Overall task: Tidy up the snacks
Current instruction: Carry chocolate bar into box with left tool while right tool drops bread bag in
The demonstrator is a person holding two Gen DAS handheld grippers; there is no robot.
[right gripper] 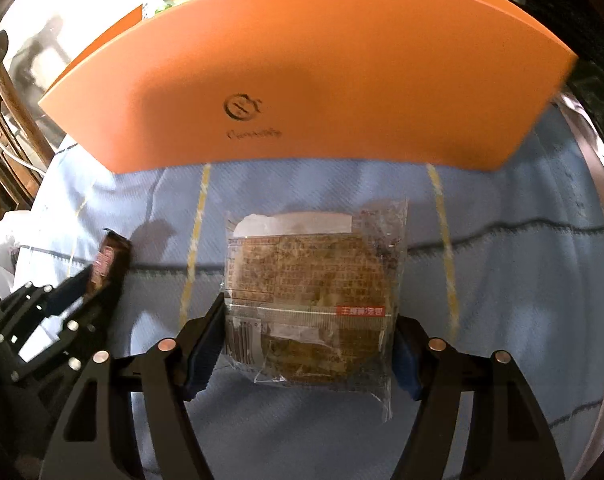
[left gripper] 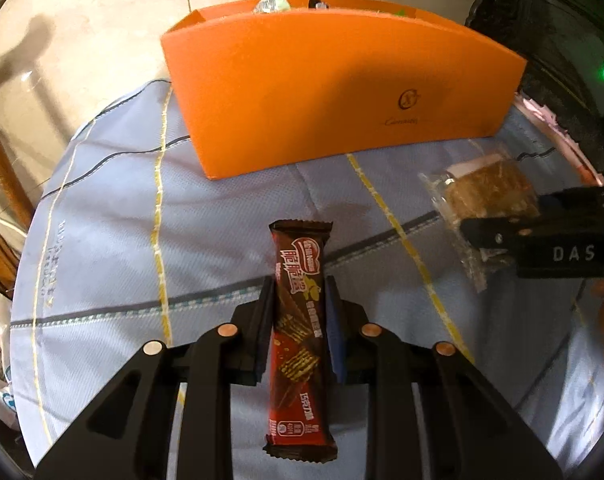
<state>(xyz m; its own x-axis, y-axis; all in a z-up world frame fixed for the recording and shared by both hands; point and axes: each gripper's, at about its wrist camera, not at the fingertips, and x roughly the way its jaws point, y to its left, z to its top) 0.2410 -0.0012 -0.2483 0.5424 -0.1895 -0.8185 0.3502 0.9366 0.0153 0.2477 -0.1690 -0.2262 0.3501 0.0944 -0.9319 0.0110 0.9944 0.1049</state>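
- The left hand-held gripper (left gripper: 299,300) is clamped on a dark brown wafer bar (left gripper: 299,332), its blue pads pressing both long edges of the wrapper.
- The wafer bar's wrapper carries a red-and-white Nestlé logo near its far end, large white Chinese characters beneath it, a picture of wafer pieces on a red ground, and small print near the close end that is too small to read.
- The right hand-held gripper (right gripper: 308,344) grips a clear-wrapped brown cake (right gripper: 308,276) across its width; both blue pads touch the packet's sides.
- The clear-wrapped brown cake's film shows a block of dense printed text, a barcode at the lower left, and a small red strip with white Chinese characters near the lower right; a white paper patch sits near its top edge.
- In the left wrist view the side of the right hand-held gripper bears the white letters "DAS".
- An orange box (left gripper: 342,92) stands on the worktop (left gripper: 101,240) beyond both snacks, apart from them. Its front wall has a dark round emblem with a line of thin script below, not legible.
- Over the orange box's rim show a pale green packet (left gripper: 271,0) and a dark item beside it; the rest of its contents is hidden by the wall.
- The worktop is covered by a light blue cloth with yellow and dark stripes, and a faint line of pale lettering runs along its left side, unreadable.
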